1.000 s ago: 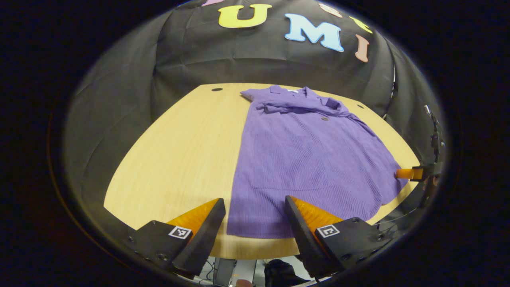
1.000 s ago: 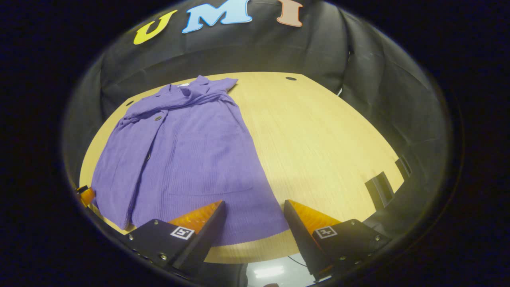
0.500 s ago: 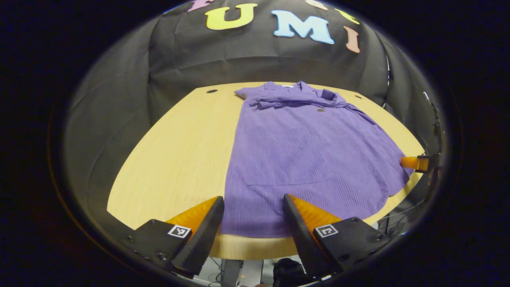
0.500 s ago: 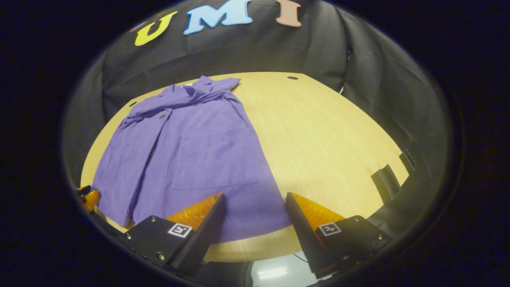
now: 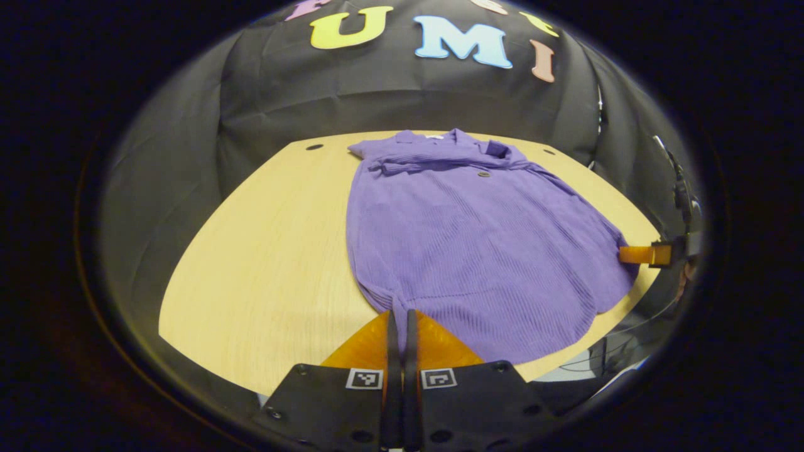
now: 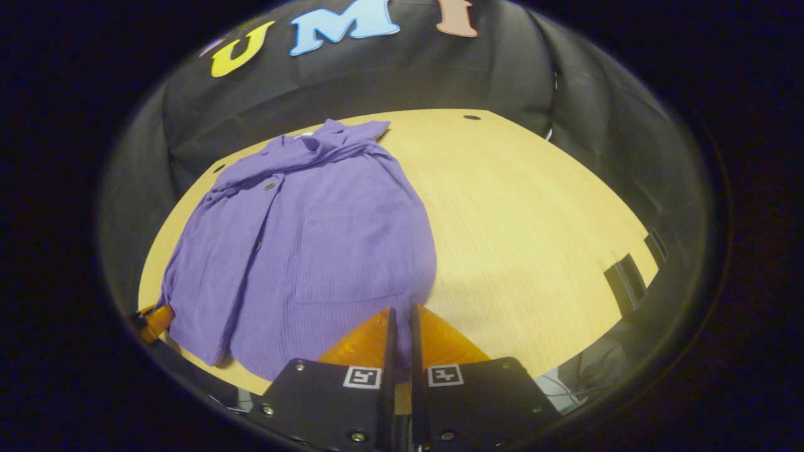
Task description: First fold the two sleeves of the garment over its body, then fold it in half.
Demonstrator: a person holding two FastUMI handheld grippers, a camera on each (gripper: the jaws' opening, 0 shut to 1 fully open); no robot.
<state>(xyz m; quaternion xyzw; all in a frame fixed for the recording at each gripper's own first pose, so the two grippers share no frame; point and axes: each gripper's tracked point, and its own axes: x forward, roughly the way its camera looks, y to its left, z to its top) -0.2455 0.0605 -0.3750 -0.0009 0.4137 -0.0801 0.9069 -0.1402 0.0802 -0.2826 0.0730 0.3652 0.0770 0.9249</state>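
Both cams sit low at bench (image 5: 264, 251) near edge, facing the far edge and booth wall. Left tool (image 5: 399, 317) view looks from near-left corner, right tool (image 6: 402, 314) view from near-right; both share garment (image 5: 477, 245) and bench top.

Lab-style recording booth, not a home. Black cloth wall (image 5: 389, 94) wraps around the far side and both flanks of a bare light-wood table (image 5: 270, 251) with round cable holes (image 6: 471, 117) near its far edge. Cables and equipment (image 5: 603, 361) show below the near table edge, at the right in the left gripper view.
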